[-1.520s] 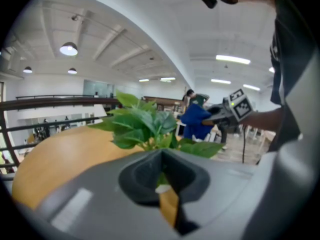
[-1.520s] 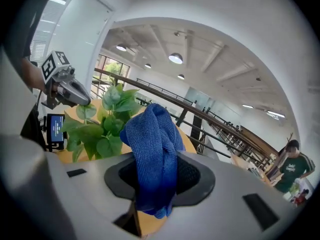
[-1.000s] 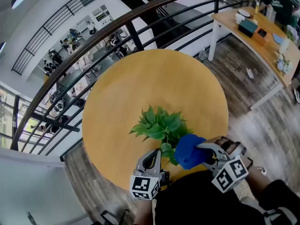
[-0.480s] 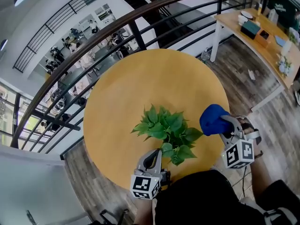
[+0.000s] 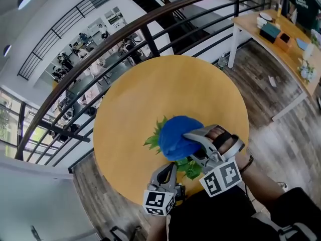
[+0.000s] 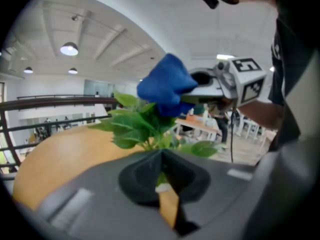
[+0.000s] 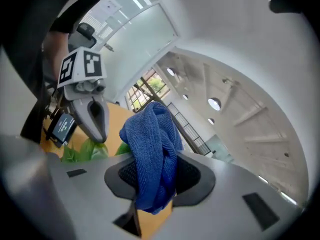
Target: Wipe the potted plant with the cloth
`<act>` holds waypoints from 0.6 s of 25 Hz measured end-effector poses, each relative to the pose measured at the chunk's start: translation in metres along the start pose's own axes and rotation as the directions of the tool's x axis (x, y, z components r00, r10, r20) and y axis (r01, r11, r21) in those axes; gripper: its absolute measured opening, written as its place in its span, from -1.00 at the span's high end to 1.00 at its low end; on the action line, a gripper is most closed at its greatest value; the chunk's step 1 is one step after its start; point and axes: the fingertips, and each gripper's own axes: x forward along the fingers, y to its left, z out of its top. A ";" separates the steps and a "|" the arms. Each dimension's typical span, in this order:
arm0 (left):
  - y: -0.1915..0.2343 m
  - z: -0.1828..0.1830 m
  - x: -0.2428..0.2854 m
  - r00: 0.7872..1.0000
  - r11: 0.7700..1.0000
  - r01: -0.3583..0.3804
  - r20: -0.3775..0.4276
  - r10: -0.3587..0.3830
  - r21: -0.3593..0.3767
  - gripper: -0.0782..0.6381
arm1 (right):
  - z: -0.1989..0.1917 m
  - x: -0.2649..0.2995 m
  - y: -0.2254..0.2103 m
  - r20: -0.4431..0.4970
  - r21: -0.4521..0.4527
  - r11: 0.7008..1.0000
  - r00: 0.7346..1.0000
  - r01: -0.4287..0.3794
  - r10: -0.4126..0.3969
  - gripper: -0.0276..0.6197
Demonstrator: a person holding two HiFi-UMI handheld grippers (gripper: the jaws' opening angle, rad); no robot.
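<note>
The potted plant (image 5: 154,137) stands on the round yellow table (image 5: 150,89), and most of its green leaves are hidden under the blue cloth (image 5: 176,136). My right gripper (image 5: 189,140) is shut on that cloth and holds it on top of the foliage. In the right gripper view the cloth (image 7: 150,154) hangs bunched out of the jaws. My left gripper (image 5: 166,175) stays shut at the plant's near side. In the left gripper view a leaf (image 6: 135,126) lies right at its tips; whether it is pinched I cannot tell. The pot is hidden.
A dark curved railing (image 5: 100,54) runs round the table's far side, with a drop to a lower floor behind it. A wooden desk (image 5: 281,39) with small items stands at the upper right, with a person (image 5: 303,4) at it.
My right gripper swung with the cloth from the plant's near right side out to the right, then back left onto the top of the leaves. The left gripper kept still.
</note>
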 end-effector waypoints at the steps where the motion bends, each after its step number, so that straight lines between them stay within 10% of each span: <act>1: 0.000 -0.001 0.000 1.000 1.000 -0.001 -0.001 0.001 -0.001 0.78 | -0.007 0.006 0.014 -0.031 -0.026 0.999 0.999 -0.034 0.033 0.49; 8: 0.010 -0.008 -0.009 1.000 1.000 -0.006 -0.004 0.006 -0.005 0.78 | -0.087 0.001 0.041 -0.223 0.213 0.976 0.970 -0.051 0.100 0.49; 15: 0.010 -0.013 -0.008 1.000 1.000 -0.002 -0.013 0.002 -0.008 0.78 | -0.114 -0.021 0.040 -0.213 0.452 0.892 0.971 0.000 0.108 0.49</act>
